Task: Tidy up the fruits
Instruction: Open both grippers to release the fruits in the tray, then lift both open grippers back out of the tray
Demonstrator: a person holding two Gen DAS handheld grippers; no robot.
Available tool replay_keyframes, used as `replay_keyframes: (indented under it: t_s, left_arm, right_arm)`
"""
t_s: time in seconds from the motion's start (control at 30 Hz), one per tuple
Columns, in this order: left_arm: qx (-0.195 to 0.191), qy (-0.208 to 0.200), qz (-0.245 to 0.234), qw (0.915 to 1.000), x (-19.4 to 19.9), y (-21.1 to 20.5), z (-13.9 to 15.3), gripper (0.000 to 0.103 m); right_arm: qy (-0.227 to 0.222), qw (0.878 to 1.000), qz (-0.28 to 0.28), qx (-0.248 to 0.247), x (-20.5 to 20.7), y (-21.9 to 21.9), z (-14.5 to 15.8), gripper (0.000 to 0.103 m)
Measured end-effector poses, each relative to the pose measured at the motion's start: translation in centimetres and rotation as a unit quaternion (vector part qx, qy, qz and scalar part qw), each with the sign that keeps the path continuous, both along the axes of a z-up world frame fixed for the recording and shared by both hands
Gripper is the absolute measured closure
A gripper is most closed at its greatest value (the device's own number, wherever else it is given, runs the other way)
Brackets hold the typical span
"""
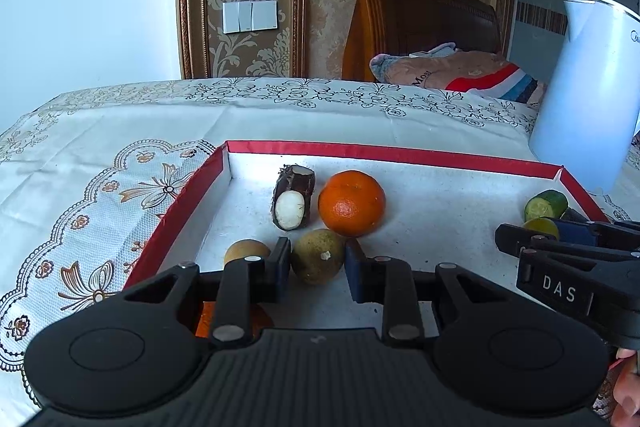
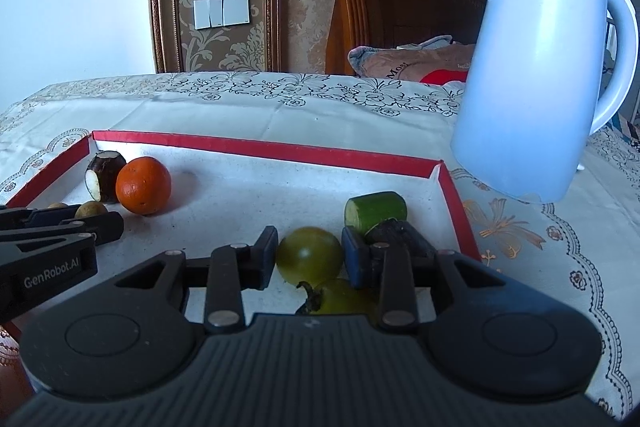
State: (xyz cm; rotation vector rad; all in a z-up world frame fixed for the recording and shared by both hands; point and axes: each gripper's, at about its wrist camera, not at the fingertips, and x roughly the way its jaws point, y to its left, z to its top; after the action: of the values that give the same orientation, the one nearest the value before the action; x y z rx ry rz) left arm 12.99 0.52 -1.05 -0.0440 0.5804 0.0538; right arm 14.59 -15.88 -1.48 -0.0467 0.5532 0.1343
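Fruits are spread in red-rimmed tray (image 2: 264,146). Brownish fruit (image 1: 317,257) is bracketed, lower centre, by left tongs (image 1: 318,267), held wide. Green tomato (image 2: 310,255) sits btwn right tongs (image 2: 309,257), also wide, not gripped.

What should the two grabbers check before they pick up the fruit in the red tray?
1. Left gripper open around the brownish round fruit: ok.
2. Right gripper open around the green tomato: ok.
3. Pads touching either fruit: cannot tell.
4. Orange sits right behind the brownish fruit and may get nudged: not ok.
5. Cucumber piece apart from the right fingers: cannot tell.
6. Kettle outside the red tray: ok.
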Motion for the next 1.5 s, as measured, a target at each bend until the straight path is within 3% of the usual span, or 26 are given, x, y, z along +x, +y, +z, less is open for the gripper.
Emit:
replay_keyframes:
  t_s: [0.17,0.33,0.47,0.5,0.6,0.87,1.0,1.17,1.5]
  left_arm:
    - [0.009,0.000,-0.004,0.9999,-0.1,-0.3,-0.1,0.075]
    - [0.007,-0.003,-0.010,0.9999,-0.1,-0.3,-0.1,0.070]
    - [0.010,-0.015,-0.005,0.9998,-0.7,-0.3,0.0,0.017]
    - [0.011,-0.019,0.006,0.9997,-0.8,-0.2,0.0,0.015]
    - [-0.013,-0.011,-0.001,0.9999,-0.9,0.5,0.1,0.015]
    - [-0.008,-0.024,-0.004,0.9997,-2.1,0.4,0.3,0.015]
    - [0.004,-0.040,-0.009,0.9992,-3.5,0.2,0.7,0.015]
    - [0.014,-0.047,-0.017,0.9987,-4.9,-0.1,0.9,0.015]
    - [-0.006,-0.061,-0.007,0.9981,-6.7,0.9,1.5,0.015]
  right_arm:
    - [-0.002,1.000,0.000,0.000,-0.1,-0.1,0.0,0.071]
    - [-0.002,1.000,0.001,0.004,-0.2,-0.2,0.0,0.061]
    - [-0.002,1.000,-0.001,0.010,-0.4,-0.4,0.1,0.050]
    - [-0.002,1.000,0.000,0.012,-0.5,-0.5,0.1,0.049]
    - [-0.002,1.000,0.005,0.016,-0.9,-0.5,0.1,0.046]
    - [-0.015,1.000,0.009,0.024,-2.7,-0.7,0.6,0.038]
    - [-0.024,0.999,0.008,0.043,-4.2,-1.4,1.2,0.023]
    - [-0.032,0.998,0.002,0.048,-5.7,-2.1,1.5,0.023]
    - [-0.018,0.998,-0.009,0.063,-7.1,-3.4,1.1,0.021]
